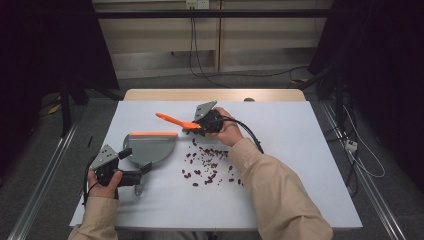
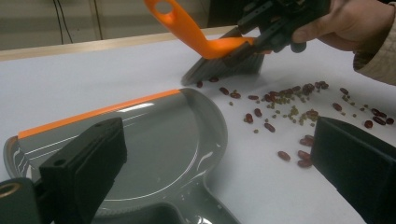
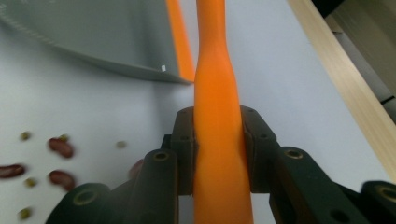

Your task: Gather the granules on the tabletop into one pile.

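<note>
right tool (image 3: 218, 158) clamped on brush (image 3: 217, 116), dustpan (image 1: 150, 148) lip just beside, beans (image 1: 210, 167) near

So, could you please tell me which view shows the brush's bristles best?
The left gripper view: the brush shows grey bristles touching the table. The high view shows them small; the right gripper view shows its orange handle clamped.

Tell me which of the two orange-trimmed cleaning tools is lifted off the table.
The brush, clamped by its orange handle in the right tongs, slants up off the table. The grey dustpan lies flat, its orange strip along the front edge.
</note>
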`<state>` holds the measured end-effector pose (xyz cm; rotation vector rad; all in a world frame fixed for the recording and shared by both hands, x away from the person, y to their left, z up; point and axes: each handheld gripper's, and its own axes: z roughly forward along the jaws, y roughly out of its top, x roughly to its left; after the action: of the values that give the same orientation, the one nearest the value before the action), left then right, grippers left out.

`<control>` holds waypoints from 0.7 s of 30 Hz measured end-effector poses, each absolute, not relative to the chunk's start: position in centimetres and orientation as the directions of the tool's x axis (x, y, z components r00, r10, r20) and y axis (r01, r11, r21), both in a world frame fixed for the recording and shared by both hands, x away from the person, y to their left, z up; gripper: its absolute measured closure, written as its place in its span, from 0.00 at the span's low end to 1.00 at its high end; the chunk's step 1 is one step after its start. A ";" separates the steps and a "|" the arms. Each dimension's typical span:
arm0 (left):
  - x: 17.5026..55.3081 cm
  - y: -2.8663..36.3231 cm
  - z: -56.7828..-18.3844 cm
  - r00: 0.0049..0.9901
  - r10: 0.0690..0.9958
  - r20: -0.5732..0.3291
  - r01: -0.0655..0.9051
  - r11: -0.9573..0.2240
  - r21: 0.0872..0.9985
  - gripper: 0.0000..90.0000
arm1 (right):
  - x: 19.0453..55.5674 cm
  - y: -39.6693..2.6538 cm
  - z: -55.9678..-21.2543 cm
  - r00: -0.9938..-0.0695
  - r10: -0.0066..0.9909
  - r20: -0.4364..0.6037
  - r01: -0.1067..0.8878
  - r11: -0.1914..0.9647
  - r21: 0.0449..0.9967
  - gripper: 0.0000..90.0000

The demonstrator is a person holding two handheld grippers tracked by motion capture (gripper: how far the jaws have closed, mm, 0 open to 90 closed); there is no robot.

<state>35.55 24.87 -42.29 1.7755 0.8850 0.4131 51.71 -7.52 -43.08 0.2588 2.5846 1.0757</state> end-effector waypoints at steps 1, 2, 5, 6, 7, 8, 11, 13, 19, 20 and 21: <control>35.5 24.8 -42.3 0.667 0.733 -0.134 0.366 -0.166 0.915 0.04 | 51.4 -7.6 -43.0 -0.935 0.276 -0.222 0.037 0.699 0.714 0.79; 35.5 24.8 -42.3 0.668 0.732 -0.131 0.366 -0.170 0.915 0.04 | 51.2 -7.7 -43.0 -0.942 0.260 -0.214 0.029 0.696 0.717 0.79; 35.5 24.8 -42.3 0.670 0.731 -0.129 0.368 -0.176 0.913 0.04 | 50.0 -8.0 -42.9 -0.954 0.210 -0.214 -0.005 0.703 0.711 0.79; 35.6 24.8 -42.3 0.673 0.728 -0.129 0.367 -0.178 0.913 0.04 | 49.7 -8.1 -42.9 -0.956 0.203 -0.213 -0.008 0.705 0.709 0.79; 35.5 24.8 -42.3 0.674 0.728 -0.128 0.365 -0.178 0.914 0.04 | 49.3 -8.2 -42.8 -0.957 0.195 -0.213 -0.014 0.705 0.709 0.79; 35.5 24.8 -42.3 0.674 0.728 -0.128 0.366 -0.178 0.914 0.04 | 49.0 -8.3 -42.8 -0.961 0.181 -0.208 -0.020 0.706 0.708 0.79; 35.5 24.8 -42.3 0.672 0.729 -0.129 0.365 -0.174 0.915 0.04 | 47.9 -8.7 -42.6 -0.968 0.157 -0.196 -0.029 0.707 0.707 0.79; 35.5 24.8 -42.3 0.673 0.728 -0.131 0.364 -0.172 0.915 0.04 | 47.2 -8.9 -42.6 -0.969 0.145 -0.198 -0.039 0.706 0.707 0.79; 35.5 24.7 -42.3 0.676 0.726 -0.126 0.364 -0.180 0.914 0.04 | 45.8 -9.7 -42.5 -0.975 0.130 -0.179 -0.040 0.693 0.720 0.79; 35.5 24.7 -42.3 0.677 0.725 -0.125 0.363 -0.181 0.914 0.04 | 45.6 -9.8 -42.5 -0.975 0.128 -0.179 -0.041 0.693 0.720 0.79; 35.5 24.7 -42.3 0.677 0.725 -0.126 0.363 -0.180 0.914 0.04 | 45.4 -9.8 -42.5 -0.976 0.131 -0.176 -0.037 0.691 0.722 0.79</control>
<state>35.52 24.71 -42.32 1.7895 0.8692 0.4103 45.39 -9.82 -42.52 0.0753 2.6884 1.1548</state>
